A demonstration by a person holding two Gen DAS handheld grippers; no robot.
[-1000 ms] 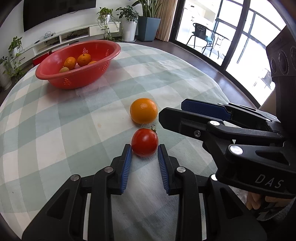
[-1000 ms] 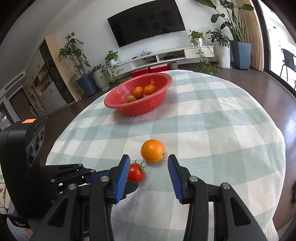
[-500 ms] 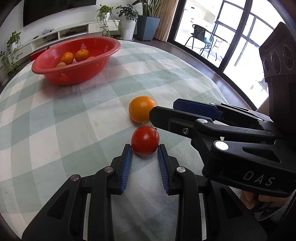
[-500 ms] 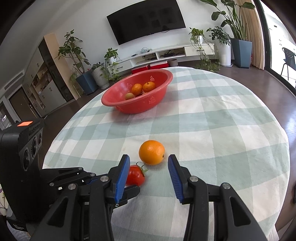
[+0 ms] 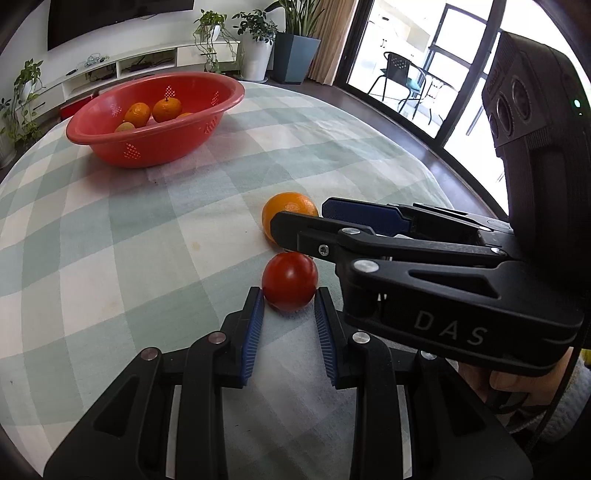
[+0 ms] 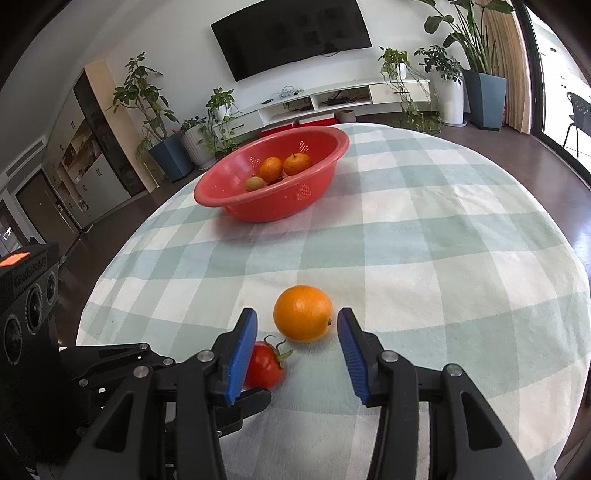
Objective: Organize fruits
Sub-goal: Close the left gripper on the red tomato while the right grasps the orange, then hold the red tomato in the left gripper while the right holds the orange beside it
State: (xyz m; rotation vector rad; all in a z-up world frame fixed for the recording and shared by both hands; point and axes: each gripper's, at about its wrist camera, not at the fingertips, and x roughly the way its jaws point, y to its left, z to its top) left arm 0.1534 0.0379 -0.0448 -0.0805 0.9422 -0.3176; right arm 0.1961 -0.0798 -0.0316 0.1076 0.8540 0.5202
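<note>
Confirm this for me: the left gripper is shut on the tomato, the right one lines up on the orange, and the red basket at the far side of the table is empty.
Not quite: the red basket is not empty; the right wrist view shows several small fruits inside. The rest stands: the left gripper is shut on the tomato, and the right gripper lines up on the orange, jaws opening, not touching it.

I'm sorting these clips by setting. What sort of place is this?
Most likely a home living room: a wall-mounted television above a low white media shelf, potted plants along the wall, and a round table with a checked tablecloth.
</note>
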